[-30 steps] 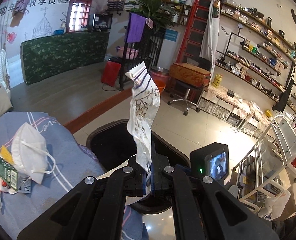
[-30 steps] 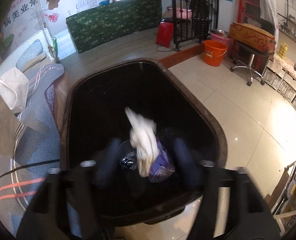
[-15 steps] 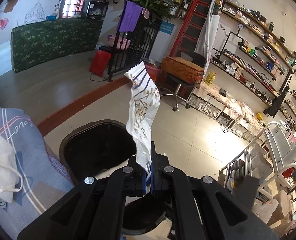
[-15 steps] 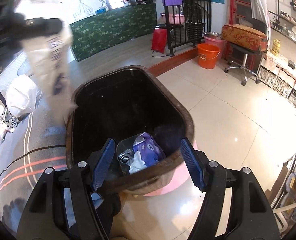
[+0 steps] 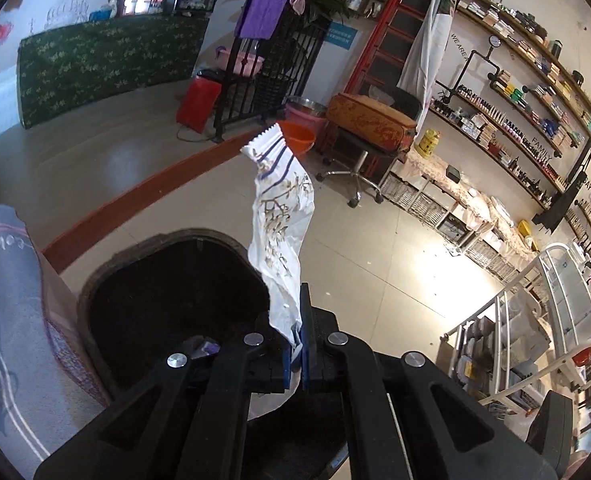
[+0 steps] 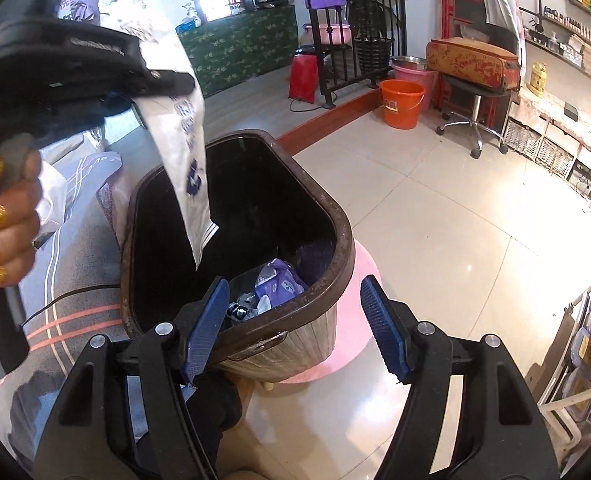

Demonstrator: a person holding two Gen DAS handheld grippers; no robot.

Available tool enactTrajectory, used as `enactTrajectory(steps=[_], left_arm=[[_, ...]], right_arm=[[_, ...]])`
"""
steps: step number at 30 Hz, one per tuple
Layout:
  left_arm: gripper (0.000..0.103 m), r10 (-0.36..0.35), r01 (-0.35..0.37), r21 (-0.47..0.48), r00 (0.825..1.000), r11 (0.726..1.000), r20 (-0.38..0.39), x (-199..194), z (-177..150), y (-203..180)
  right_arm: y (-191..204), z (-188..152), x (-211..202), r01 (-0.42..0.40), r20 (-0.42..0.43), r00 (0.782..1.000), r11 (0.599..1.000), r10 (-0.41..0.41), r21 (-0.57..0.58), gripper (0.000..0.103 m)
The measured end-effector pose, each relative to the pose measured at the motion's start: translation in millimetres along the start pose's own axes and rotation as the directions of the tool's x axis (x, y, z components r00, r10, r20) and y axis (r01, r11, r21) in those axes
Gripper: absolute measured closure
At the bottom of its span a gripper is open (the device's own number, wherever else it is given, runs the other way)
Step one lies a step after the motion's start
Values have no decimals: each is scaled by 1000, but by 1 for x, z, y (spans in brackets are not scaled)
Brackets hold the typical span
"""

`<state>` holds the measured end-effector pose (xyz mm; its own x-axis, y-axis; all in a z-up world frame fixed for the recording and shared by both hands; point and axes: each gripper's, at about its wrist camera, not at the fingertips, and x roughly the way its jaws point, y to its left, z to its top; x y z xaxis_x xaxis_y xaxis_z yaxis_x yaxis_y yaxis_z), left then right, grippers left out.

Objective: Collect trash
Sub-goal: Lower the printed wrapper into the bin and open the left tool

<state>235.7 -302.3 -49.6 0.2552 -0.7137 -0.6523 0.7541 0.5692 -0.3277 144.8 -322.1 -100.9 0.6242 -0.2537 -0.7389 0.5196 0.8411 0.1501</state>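
Observation:
A white wrapper with blue stripes and a brown flower print sits between the blue pads of my left gripper, whose jaws are opening. In the right wrist view the wrapper hangs from the left gripper over the mouth of the dark brown bin. The bin lies just below and left of that gripper. My right gripper stands open and holds nothing, over the bin's near rim. A purple packet and other scraps lie at the bottom.
A hand grips the left tool's handle. A grey-blue striped blanket borders the bin on the left. The bin stands on a pink mat on the tiled floor. An orange bucket, a swivel chair and a white rack stand further off.
My left gripper has carried the wrapper from the blanket side to above the bin. A white scrap dropped from the right gripper into the bin, and that gripper drew back to the rim.

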Motion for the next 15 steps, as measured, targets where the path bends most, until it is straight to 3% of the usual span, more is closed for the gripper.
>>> enactTrajectory(steps=[1, 2, 3, 5, 10, 15], left_arm=[[84, 7, -7, -6, 1000, 1000, -24, 4, -2, 2], [52, 19, -19, -7, 999, 1000, -32, 6, -2, 4], [27, 29, -30, -14, 999, 999, -29, 4, -4, 6], [23, 8, -9, -48, 1000, 999, -5, -1, -7, 12], [20, 11, -15, -111, 999, 994, -37, -11, -14, 27], [10, 106, -105, -73, 994, 992, 10, -44, -27, 32]], right_arm=[[0, -1, 1, 1, -3, 1000, 1000, -1, 1, 35], [0, 0, 0, 2, -4, 1000, 1000, -2, 2, 35], [0, 0, 0, 2, -4, 1000, 1000, -2, 3, 35], [0, 1, 0, 4, -5, 1000, 1000, -4, 4, 35], [-1, 3, 0, 4, -4, 1000, 1000, -4, 14, 34], [5, 4, 1, -2, 0, 1000, 1000, 2, -3, 33]])
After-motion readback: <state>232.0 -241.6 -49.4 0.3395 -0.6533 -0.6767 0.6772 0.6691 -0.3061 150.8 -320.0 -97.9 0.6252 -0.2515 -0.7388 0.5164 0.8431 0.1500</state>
